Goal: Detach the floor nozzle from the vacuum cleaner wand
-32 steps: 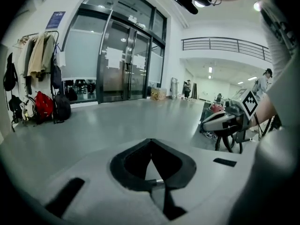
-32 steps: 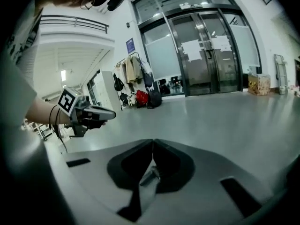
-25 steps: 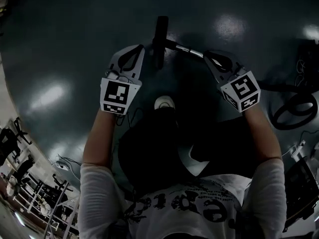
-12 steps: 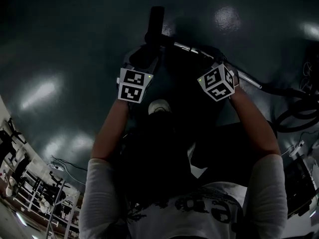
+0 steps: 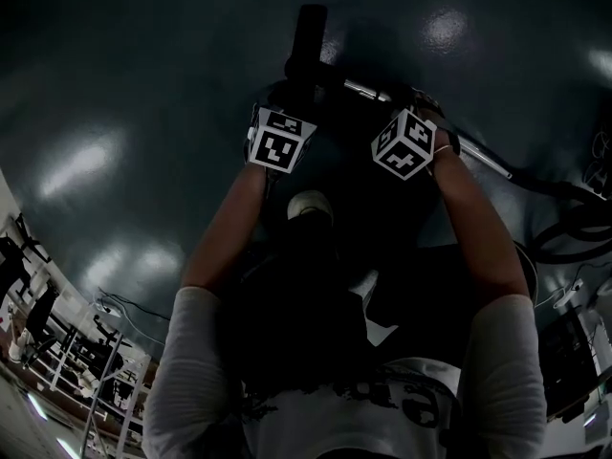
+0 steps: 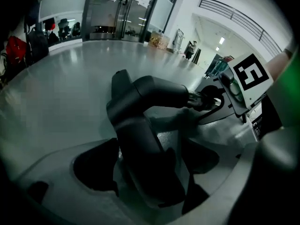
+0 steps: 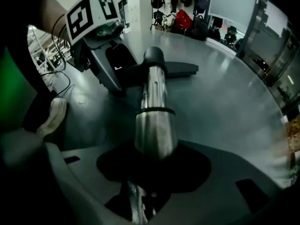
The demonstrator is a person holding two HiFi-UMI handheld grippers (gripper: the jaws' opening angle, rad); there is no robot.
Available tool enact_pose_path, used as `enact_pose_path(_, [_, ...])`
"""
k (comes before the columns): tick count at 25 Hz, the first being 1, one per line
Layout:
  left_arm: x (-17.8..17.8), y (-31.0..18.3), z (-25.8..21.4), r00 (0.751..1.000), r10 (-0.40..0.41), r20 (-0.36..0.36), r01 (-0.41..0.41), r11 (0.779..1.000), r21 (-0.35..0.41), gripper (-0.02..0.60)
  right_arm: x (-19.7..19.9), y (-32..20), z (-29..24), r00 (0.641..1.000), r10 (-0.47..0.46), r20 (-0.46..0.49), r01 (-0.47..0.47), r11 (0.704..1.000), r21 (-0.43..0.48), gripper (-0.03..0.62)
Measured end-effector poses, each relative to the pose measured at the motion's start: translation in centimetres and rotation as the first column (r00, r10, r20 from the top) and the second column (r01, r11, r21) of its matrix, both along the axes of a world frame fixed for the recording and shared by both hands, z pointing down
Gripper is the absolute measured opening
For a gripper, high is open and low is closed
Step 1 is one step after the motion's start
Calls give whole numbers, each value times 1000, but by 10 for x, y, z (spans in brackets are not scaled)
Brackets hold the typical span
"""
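The floor nozzle (image 5: 308, 41) lies on the floor (image 5: 124, 94), still joined to the wand (image 7: 154, 121). Your left tongs (image 6: 150, 177) straddle the nozzle's neck, spread wide. Your right tongs (image 7: 152, 182) straddle the wand, partly spread. Both have just been opening, and neither clamps yet. Step in hand: taking hold. Next, clamp both and pull the joint apart. The floor is glossy grey. Racks (image 5: 91, 381) stand well apart.

White shoe (image 5: 312, 205) on glossy floor (image 5: 115, 94)

Large hall, polished floor (image 6: 70, 78), glass doors (image 6: 117, 13), hung coats (image 7: 180, 3)
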State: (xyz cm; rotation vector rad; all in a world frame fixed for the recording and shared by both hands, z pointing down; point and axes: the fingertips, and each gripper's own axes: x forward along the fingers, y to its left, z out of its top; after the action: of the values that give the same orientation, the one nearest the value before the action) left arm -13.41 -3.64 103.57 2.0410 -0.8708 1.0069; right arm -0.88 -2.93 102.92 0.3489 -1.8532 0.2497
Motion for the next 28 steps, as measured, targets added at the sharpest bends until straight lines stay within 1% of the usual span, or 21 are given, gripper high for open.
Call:
enact_pose_path(2, [-1,-2,5,1000,-19,15,19,1000,-3,426,-2,0,4,999,-11,35,13,999,-45,198])
enact_pose_path(4, [0,-2,7,999,-17,28,17,1000,12,426,-2,-3,5,998,-7,68,11,998,-68,199])
enact_pose_path(7, [0,-3,7,999,-31,22,30,999,27,426,-1,-3,3,996,-10,92,14,999,-50,198])
enact_pose_path(9, [0,-2,5,999,-27,21,27,999,21,426,-1,0,2,995,-27,97,32,999,-42,146])
enact_pose_path(12, [-8,-12,-3,999,1,53,-4,999,48,426,-4,3,-6,993,-33,110,39,998,-56,143])
enact_pose_path(13, [-11,-18,-9,999,9,54,-12,998,61,426,-6,3,-13,992,-28,124,36,997,-63,143])
enact_pose_path(16, [-7,-29,-38,1000,1,3,-1,996,87,428,-9,3,-43,984,-8,179,21,997,-69,143])
enact_pose_path(18, [4,-31,-62,1000,12,-24,-9,995,101,428,-8,3,-68,978,-7,209,21,997,-68,143])
enact_pose_path(19, [9,-34,-75,999,24,-27,-21,993,119,426,-8,3,-81,976,-7,216,22,998,-66,143])
enact_pose_path(21, [16,-44,-109,999,29,-21,-25,982,190,427,-9,3,-114,974,-5,227,19,998,-62,143])
enact_pose_path(22, [17,-50,-132,999,18,-27,-11,973,229,426,-11,2,-135,972,-4,234,19,998,-60,143])
enact_pose_path(24, [21,-61,-190,997,-20,-72,40,958,284,426,-15,2,-185,968,-7,252,22,998,-55,143])
enact_pose_path(25, [22,-64,-223,994,-39,-102,67,953,294,412,-16,4,-213,966,-9,260,23,998,-53,143])
enact_pose_path(27, [24,-65,-292,986,-77,-146,117,949,293,317,-16,7,-270,960,-6,278,22,998,-54,141])
enact_pose_path(28, [24,-64,-327,982,-96,-162,140,948,287,296,-16,8,-300,956,0,293,18,998,-59,141])
